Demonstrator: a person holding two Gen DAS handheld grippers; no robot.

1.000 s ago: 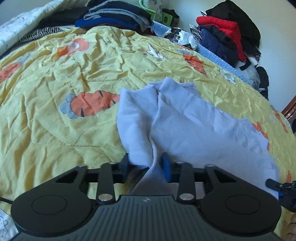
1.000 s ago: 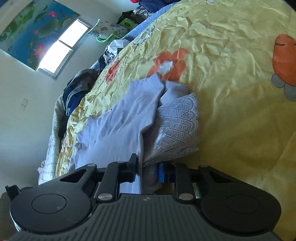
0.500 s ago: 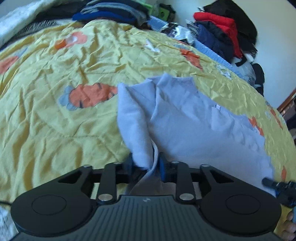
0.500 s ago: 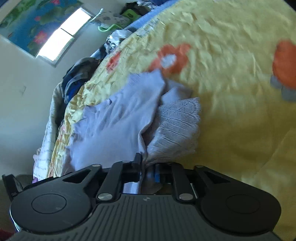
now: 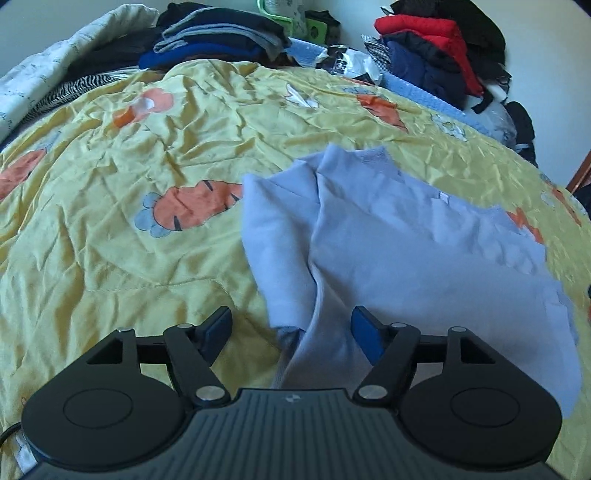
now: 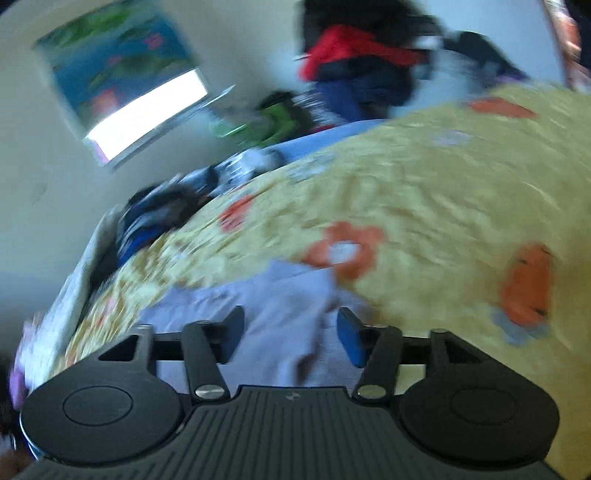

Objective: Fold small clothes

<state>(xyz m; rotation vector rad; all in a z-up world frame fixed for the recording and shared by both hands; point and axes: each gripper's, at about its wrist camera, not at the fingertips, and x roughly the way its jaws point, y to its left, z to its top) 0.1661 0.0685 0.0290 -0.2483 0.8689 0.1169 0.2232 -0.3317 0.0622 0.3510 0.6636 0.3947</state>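
Observation:
A small pale lavender garment (image 5: 399,243) lies rumpled on the yellow carrot-print quilt (image 5: 140,177). My left gripper (image 5: 291,328) is open, its blue pads wide apart, with the garment's near edge lying loose between them. In the right wrist view, which is blurred by motion, my right gripper (image 6: 291,332) is also open, over the same lavender garment (image 6: 266,302) on the quilt (image 6: 424,206). Neither gripper holds the cloth.
Folded dark clothes (image 5: 221,33) are stacked at the far edge of the bed. A red and navy pile (image 5: 428,44) sits at the far right. A white blanket (image 5: 40,74) lies far left. A window (image 6: 147,110) shows on the wall.
Both grippers opened and let go of the lavender garment, which now lies on the quilt. The right gripper swung sharply, so its view is blurred.

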